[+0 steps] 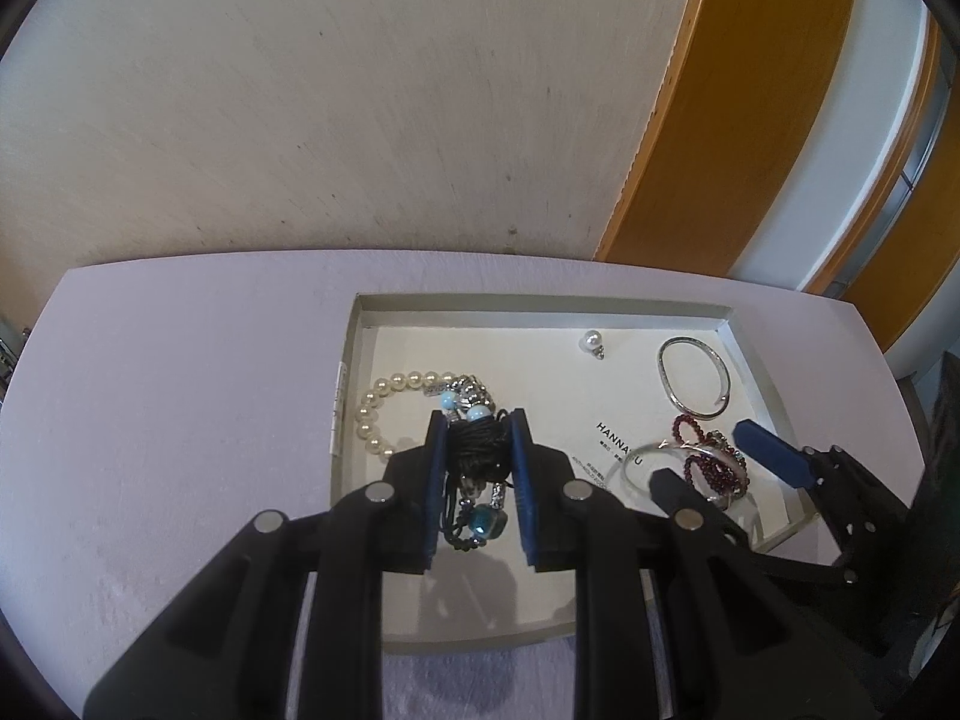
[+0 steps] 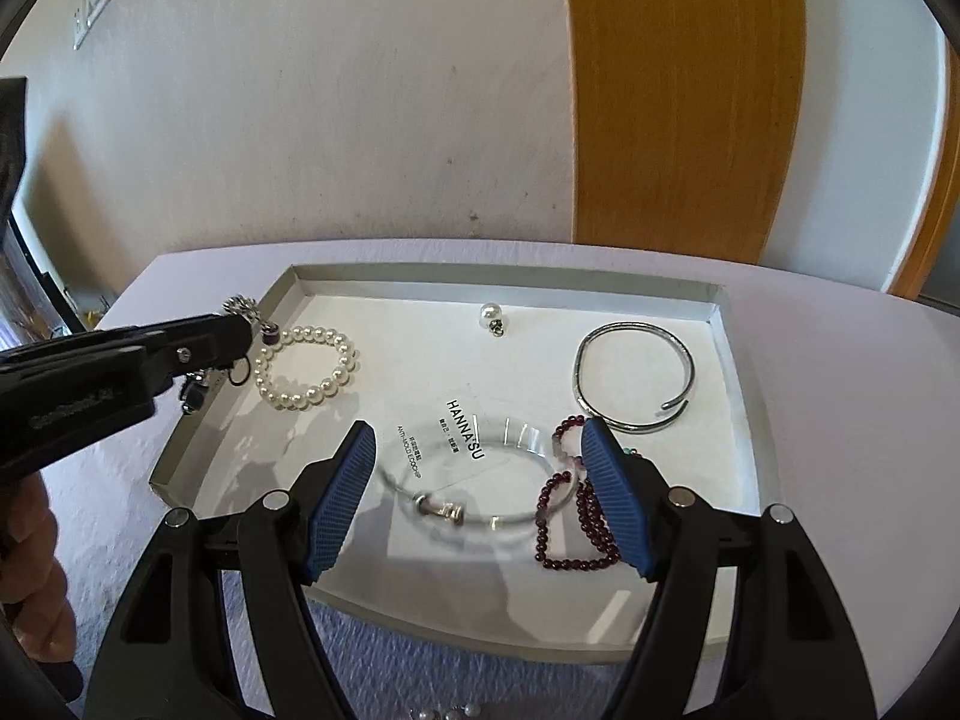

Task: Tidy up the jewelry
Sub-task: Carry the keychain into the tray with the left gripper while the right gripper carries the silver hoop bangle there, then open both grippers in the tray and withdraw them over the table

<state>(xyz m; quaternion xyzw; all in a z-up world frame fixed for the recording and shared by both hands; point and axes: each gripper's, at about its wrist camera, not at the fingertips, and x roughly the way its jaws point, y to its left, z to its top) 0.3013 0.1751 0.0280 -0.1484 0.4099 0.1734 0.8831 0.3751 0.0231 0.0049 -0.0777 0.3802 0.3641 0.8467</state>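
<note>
A shallow grey tray with a white floor sits on the table. My left gripper is shut on a black cord bracelet with blue beads and silver charms, held above the tray's left part near a pearl bracelet. My right gripper is open above a clear bangle, with a dark red bead bracelet by its right finger. A silver bangle and a pearl earring lie farther back.
The tray rests on a pale lilac table against a white wall. A wooden door frame stands at the back right. A few loose pearls show at the bottom edge of the right wrist view.
</note>
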